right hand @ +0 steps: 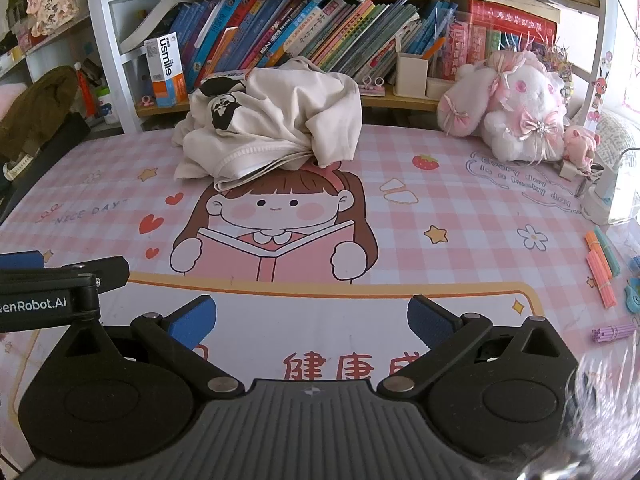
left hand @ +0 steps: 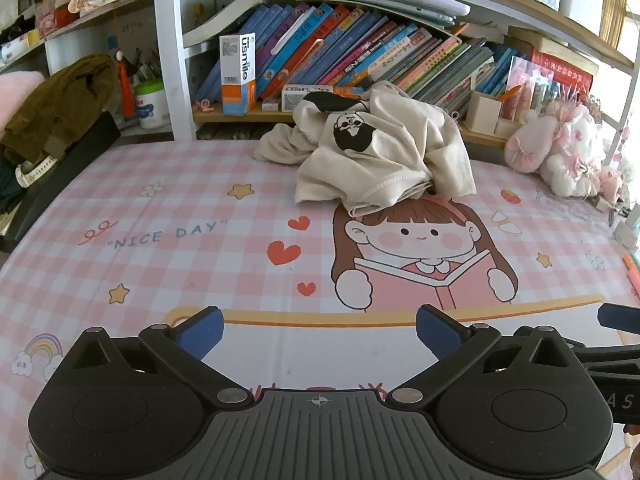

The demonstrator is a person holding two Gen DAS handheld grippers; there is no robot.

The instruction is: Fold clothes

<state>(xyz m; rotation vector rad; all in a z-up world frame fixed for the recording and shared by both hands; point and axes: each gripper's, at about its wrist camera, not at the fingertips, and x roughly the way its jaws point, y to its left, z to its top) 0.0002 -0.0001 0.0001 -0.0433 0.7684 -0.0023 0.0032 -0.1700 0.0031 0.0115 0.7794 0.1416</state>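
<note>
i keep both the left gripper (left hand: pixel 318 334) and right gripper (right hand: pixel 312 320) spread wide and empty, reaching ahead for separate hem edges of the crumpled cream cotton shirt (left hand: pixel 372 148).

Cream garment (left hand: pixel 372 148) crumpled, shape unreadable, right view's lower right corner blurred, olive jacket (left hand: pixel 56 108) cut off

White bookshelf (left hand: pixel 168 52) crammed with books (left hand: pixel 360 52), pink checked desk mat (left hand: pixel 160 240), daylight right
</note>
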